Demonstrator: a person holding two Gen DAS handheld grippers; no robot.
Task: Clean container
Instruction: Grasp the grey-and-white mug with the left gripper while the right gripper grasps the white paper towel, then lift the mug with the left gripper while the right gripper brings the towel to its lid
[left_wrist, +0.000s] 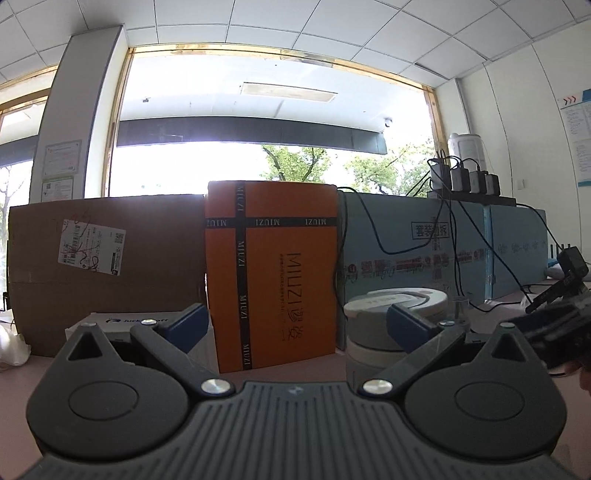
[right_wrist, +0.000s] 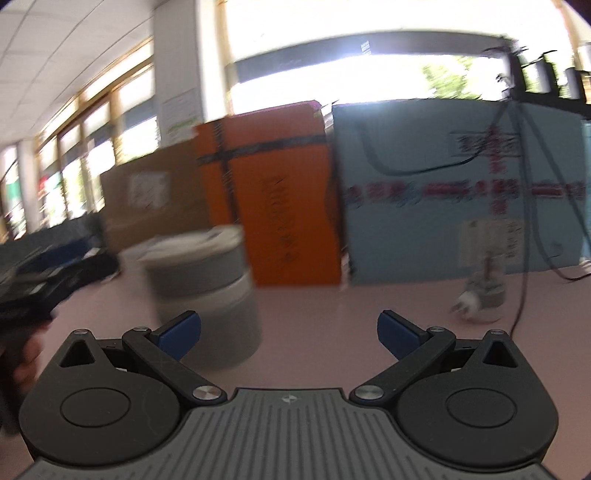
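Left wrist view first: the left gripper (left_wrist: 295, 325) hovers low over the pink table (left_wrist: 306, 365), jaws spread wide and empty, with the lidded white container (left_wrist: 391, 317) just beyond its right finger. Behind the container stand the orange box (left_wrist: 273, 269) and the blue carton (left_wrist: 443, 243). I'd steady the container's body before working the lid. Only the blurred right wrist view shows the right gripper (right_wrist: 289, 330), also wide open and empty, the container's full height ahead of its left finger, and a small indistinct object (right_wrist: 484, 291) well to the container's right.
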